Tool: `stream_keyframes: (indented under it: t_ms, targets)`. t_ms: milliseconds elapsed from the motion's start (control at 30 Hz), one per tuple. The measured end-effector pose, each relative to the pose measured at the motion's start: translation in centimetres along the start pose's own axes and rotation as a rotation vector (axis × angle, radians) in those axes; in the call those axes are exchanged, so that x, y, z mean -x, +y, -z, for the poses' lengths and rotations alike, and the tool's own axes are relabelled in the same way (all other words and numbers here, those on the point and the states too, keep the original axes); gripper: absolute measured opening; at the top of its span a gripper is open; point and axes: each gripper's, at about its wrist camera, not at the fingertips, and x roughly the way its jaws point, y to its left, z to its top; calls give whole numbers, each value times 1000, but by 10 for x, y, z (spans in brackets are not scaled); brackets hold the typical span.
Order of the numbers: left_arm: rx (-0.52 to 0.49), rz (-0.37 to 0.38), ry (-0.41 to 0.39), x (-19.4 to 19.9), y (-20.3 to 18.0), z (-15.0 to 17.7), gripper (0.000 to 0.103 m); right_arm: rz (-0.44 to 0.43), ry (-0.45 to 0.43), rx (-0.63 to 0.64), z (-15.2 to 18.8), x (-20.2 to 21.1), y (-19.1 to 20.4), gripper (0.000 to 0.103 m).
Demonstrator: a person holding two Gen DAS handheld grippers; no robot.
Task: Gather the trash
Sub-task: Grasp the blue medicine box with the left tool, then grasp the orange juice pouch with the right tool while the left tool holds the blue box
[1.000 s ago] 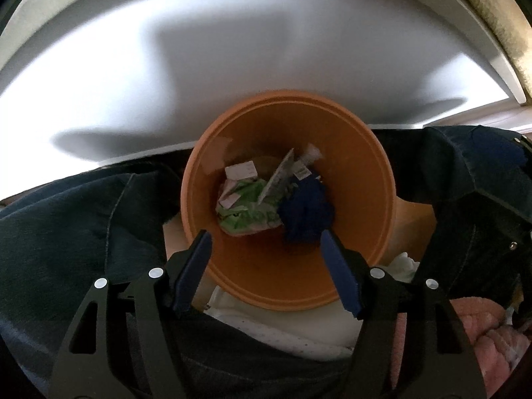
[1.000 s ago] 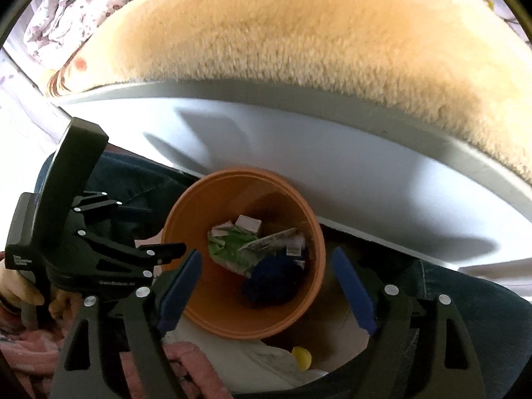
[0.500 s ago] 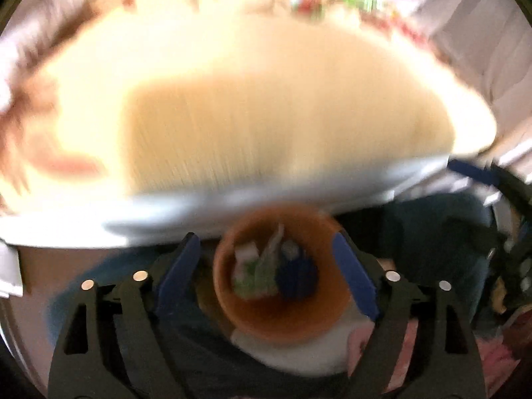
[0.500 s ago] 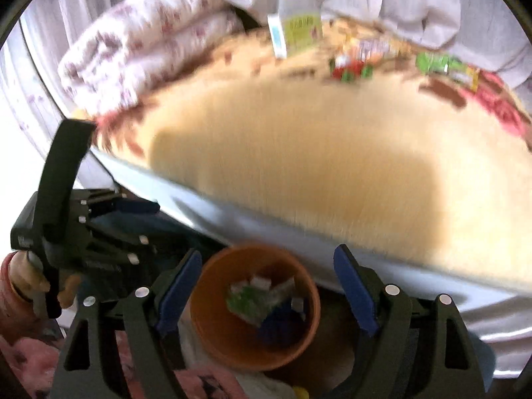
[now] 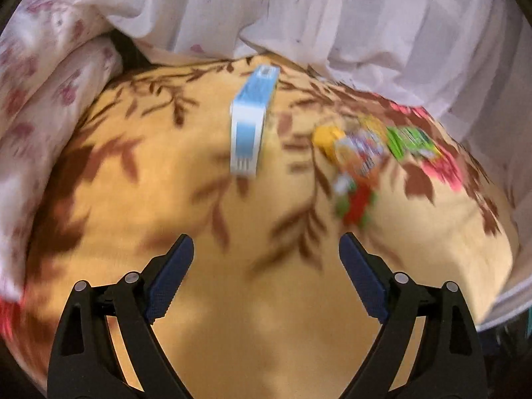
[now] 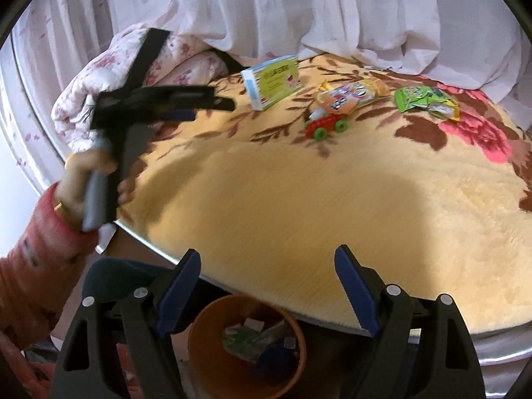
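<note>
Both grippers are up over the bed, and neither holds anything. The left gripper (image 5: 266, 279) has just been spreading its fingers, which stand wide apart with only blanket between them. The right gripper (image 6: 267, 286) has its fingers released too, above the near edge of the bed (image 6: 299, 206).

The trash left to collect lies toward the far edge of the bed, under the white curtain (image 6: 299, 10): a small carton (image 6: 274, 81) standing on its side, a snack packet (image 6: 349, 94) beside it, and a green wrapper (image 6: 425, 101) further toward the far right corner. A toy car (image 6: 327, 126) with red body and green wheels sits just in front of the snack packet, touching or nearly so. The orange bin (image 6: 206, 359) stands on the floor below the near edge, already holding several scraps.

The main risk, I judge, is that toy: it lies so close to the packet that a wide grab could take it along and drop it in the bin as trash. The plush blanket gives another: flat wrappers sink into the pile, so the fingers may pinch fabric or slide off the film. The left view is blurred, so aiming from it is unreliable. The carton is light and could tip over.
</note>
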Motion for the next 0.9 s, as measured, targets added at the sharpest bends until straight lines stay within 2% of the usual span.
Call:
stream_keyframes:
  t_ms: [100,167,267,367,400,467,500,533,733,900]
  targets:
    - [8,-21,-8,-33,2,-31,87,11,-5,-15,-6,-2,-9,81]
    - [5,-62,-1,-57,6,-47,87,18,-4,-26,-10,-5,-15,81]
    - [2,-104,-16,-80,11,-62,87,26,6,-40,-14,-11,-24,81]
    - [9,-106,-49,-92,15,-71,87,31,19,-53,-16,-19,-31,81]
    - [8,-125,-60,-94,16,-74,84,31,22,-57,-17,-20,-32,81]
    - [-1,-124,-66,-97,16,-77,65,29,25,-63,-18,-24,-34,81]
    - [-6,-112,-68,-98,15,-78,47,28,25,-63,-19,-25,-34,81]
    - [-8,-94,-71,-98,14,-78,39,28,24,-62,-20,-26,-33,81]
    - [7,-48,-115,-73,16,-68,28,24,19,-66,-25,-29,-31,81]
    - [25,-16,-156,-24,19,-41,28,32,-4,-87,-41,-32,-39,81]
